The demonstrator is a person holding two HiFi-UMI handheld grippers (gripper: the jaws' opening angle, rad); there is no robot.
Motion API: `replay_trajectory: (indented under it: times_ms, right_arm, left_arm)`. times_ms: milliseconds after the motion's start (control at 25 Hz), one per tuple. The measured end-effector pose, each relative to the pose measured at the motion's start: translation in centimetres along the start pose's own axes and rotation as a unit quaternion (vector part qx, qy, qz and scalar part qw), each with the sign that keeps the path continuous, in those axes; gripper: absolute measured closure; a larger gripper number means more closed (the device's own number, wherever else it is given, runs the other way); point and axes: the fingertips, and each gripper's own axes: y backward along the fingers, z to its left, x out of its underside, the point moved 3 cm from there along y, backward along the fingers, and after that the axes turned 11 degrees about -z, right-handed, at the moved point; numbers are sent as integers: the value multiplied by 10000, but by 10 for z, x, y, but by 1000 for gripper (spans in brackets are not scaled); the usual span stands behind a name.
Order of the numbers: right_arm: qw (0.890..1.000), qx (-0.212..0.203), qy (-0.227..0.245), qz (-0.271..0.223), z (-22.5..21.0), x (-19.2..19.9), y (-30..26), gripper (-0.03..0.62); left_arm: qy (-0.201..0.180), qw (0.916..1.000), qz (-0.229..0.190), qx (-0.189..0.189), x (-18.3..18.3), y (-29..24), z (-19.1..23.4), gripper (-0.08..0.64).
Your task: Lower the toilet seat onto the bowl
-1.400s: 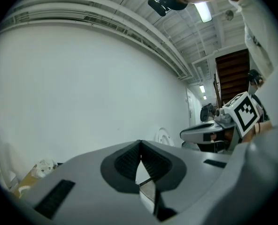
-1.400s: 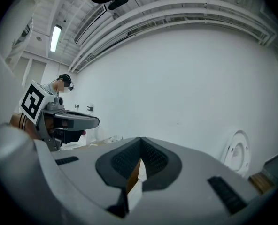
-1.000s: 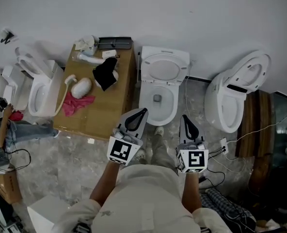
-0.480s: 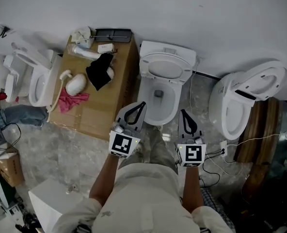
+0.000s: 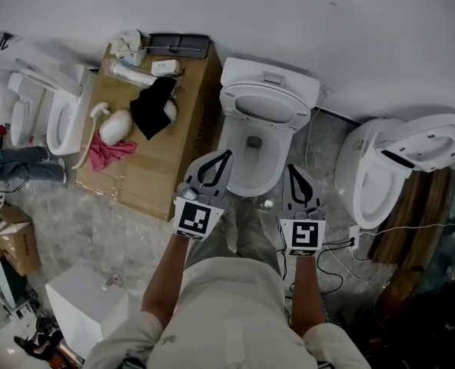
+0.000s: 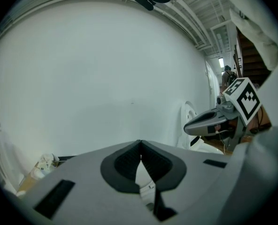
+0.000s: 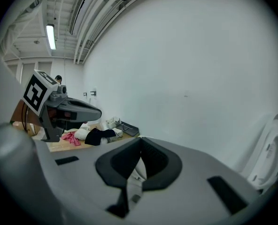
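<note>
The left hand-held gripper (image 5: 226, 157) and right hand-held gripper (image 5: 291, 167) are seen clenched and empty, below the raised toilet seat (image 5: 267, 104).

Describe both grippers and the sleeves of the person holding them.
The left gripper and right gripper match: grey tapered jaws with black ribbed pads, each carrying a white cube printed with black square markers. The person wears a pale short-sleeved top.
</note>
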Motion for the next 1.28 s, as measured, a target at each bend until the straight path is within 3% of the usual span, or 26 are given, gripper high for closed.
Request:
replay_trajectory:
  times_ms: [320, 760, 1280]
  right_arm:
    - [9998, 29, 199, 65, -26, 21, -31, 573]
    - [9977, 243, 602, 191, -44, 45, -76, 555]
    - [9922, 534, 990, 538, -70, 82, -129, 523]
  left_arm:
    - [-229, 9997, 99, 59, 15, -35, 11, 545]
    - [-255, 9989, 296, 267, 54, -80, 37, 529]
    - [-340, 9965, 517, 564, 103, -130, 70, 468]
